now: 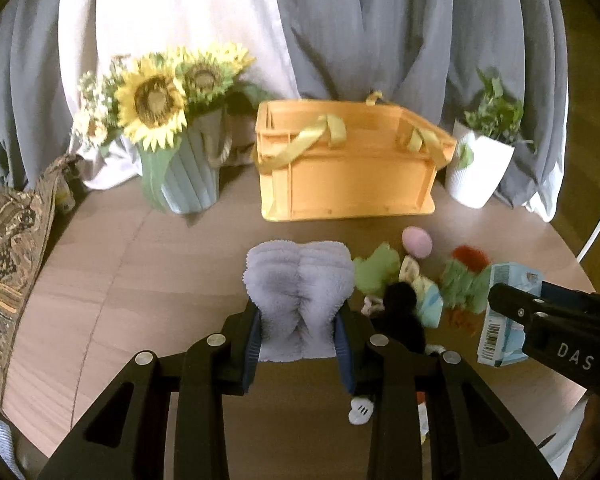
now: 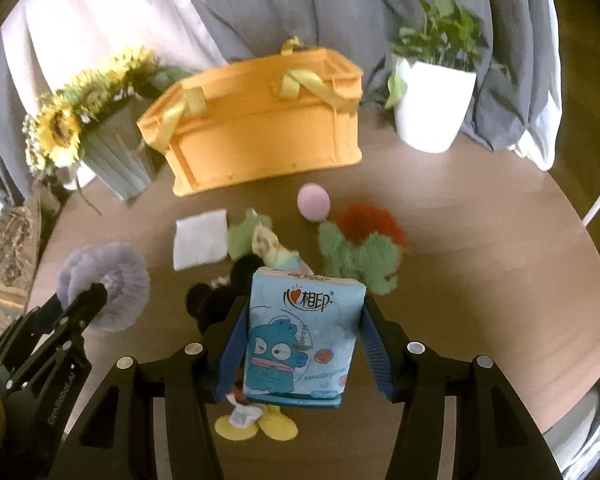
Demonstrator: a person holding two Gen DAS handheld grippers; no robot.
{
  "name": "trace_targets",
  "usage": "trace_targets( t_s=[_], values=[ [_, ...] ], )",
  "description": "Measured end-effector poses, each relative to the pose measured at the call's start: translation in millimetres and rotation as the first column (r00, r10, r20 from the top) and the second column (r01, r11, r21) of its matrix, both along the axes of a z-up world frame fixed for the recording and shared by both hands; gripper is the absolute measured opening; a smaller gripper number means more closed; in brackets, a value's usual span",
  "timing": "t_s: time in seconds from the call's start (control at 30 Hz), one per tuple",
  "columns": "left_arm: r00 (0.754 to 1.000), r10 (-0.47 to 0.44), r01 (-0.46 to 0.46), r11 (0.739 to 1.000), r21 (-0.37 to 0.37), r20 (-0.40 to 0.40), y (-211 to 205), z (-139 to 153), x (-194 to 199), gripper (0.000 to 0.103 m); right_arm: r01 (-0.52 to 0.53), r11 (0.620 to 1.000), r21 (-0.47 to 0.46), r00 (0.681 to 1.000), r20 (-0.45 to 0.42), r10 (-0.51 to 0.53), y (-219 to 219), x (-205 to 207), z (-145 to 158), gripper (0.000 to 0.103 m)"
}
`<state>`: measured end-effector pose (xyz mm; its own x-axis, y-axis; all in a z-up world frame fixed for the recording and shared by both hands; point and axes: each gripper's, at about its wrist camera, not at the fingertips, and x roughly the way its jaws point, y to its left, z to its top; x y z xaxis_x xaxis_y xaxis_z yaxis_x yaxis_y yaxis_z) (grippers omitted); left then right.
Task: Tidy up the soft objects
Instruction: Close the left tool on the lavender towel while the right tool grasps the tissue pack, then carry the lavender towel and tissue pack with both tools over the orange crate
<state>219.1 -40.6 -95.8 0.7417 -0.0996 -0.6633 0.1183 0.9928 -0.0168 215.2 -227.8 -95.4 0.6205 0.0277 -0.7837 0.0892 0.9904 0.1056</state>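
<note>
Left wrist view shows the left gripper [image 1: 299,334] clamped on a fluffy lavender-grey plush pad [image 1: 299,284], its blue pads pressing in on both flanks so the pile bulges above the fingers, clear of the round wooden table [image 1: 140,272]. Right wrist view shows the right gripper [image 2: 300,344] holding a light-blue soft pack of tissues printed with a blue cartoon fish [image 2: 302,336], squeezed between its blue pads and raised off the tabletop.

On the table behind both grippers stands an orange fabric storage basket with yellow ribbon handles [image 2: 260,136], open at the top. Between basket and grippers lies a loose cluster: a small pink ball [image 2: 313,202], a green plush toy with a red fuzzy patch [image 2: 360,252], a folded white cloth [image 2: 200,238] and a black plush toy [image 2: 212,300], partly hidden by the tissue pack. A ribbed grey-blue vase of sunflowers [image 1: 188,176] sits left of the basket, a white pot with a green plant [image 2: 432,104] to its right. Grey and white curtains [image 1: 340,20] hang behind.
</note>
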Motion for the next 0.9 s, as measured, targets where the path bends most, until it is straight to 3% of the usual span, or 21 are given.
trace_targets(
  t_s=[0.43,0.9],
  values=[
    [0.986,0.013,-0.016,1.000,0.015,0.166,-5,55,-2,0.032,-0.021,1.000,0.001,0.988,0.152,0.021,-3,3,47,0.055],
    [0.960,0.022,-0.018,1.000,-0.017,0.280,-20,99,22,0.032,-0.059,0.998,0.010,0.947,0.316,0.053,-10,23,95,0.055]
  ],
)
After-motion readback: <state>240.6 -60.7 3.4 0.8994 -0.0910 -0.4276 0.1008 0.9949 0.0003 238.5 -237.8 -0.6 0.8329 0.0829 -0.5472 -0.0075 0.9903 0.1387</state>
